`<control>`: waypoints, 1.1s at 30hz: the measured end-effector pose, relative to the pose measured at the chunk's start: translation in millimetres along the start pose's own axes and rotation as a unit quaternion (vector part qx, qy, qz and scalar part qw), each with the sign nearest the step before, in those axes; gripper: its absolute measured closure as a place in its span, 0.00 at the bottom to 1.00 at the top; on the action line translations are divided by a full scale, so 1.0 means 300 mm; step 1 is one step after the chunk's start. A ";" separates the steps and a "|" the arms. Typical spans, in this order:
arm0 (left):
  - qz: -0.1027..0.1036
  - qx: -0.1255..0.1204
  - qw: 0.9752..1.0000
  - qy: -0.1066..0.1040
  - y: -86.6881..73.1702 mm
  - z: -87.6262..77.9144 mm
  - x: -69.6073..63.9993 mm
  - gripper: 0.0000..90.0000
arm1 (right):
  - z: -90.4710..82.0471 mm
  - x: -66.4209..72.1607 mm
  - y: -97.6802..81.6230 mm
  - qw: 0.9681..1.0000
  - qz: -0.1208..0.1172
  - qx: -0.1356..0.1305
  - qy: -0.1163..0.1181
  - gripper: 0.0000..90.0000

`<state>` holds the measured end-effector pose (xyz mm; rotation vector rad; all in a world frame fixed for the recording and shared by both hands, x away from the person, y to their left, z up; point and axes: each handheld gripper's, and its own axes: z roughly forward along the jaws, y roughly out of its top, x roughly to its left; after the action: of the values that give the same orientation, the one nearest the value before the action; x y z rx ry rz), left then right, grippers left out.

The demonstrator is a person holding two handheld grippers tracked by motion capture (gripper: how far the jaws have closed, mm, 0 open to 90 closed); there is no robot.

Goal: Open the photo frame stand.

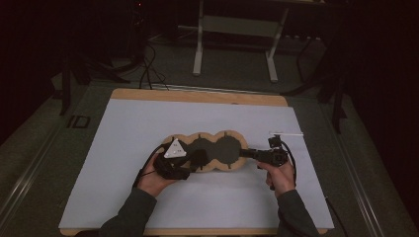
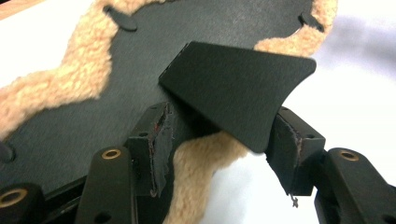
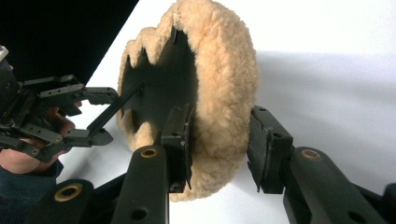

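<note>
The fleece-edged pad lies at the centre of the high view on the white sheet that covers the wooden table. It is a long piece with three rounded lobes: a dark face, a tan fleece border and small dark notches set round the edge.

The left gripper sits at the left end of the pad, centre-left in the high view, its grey three-cornered plate facing up. In the left gripper view its jaws stand wide. A dark flap sticks up from the pad's dark face in the middle of that frame. It reaches across the gap between the two jaw pads, its right edge close against the right pad; whether it touches cannot be told. The left pad stands clear of it. A lobe of tan fleece lies between the jaws at lower centre, with no squeeze visible on it.

The right gripper is at the right end of the pad, centre-right in the high view. In the right gripper view the fleece rim stands between its jaws, mid-frame. The left pad lies against the dark face just inside the rim. The right pad is near the fleece with a thin gap showing. The jaws are part-way in, with no firm pinch to be seen. The left gripper appears at the left edge of that frame, its tips at the dark flap.
</note>
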<state>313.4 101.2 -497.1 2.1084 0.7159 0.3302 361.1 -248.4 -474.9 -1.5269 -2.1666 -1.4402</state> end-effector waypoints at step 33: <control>-0.087 -0.048 0.995 0.030 -0.126 -0.160 0.126 0.53 | -0.007 0.014 -0.008 0.999 -0.039 0.005 -0.013 0.71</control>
<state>307.0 172.8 -500.1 1.9378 0.8960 0.3267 356.3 -247.2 -472.9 -1.4838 -2.2680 -1.4380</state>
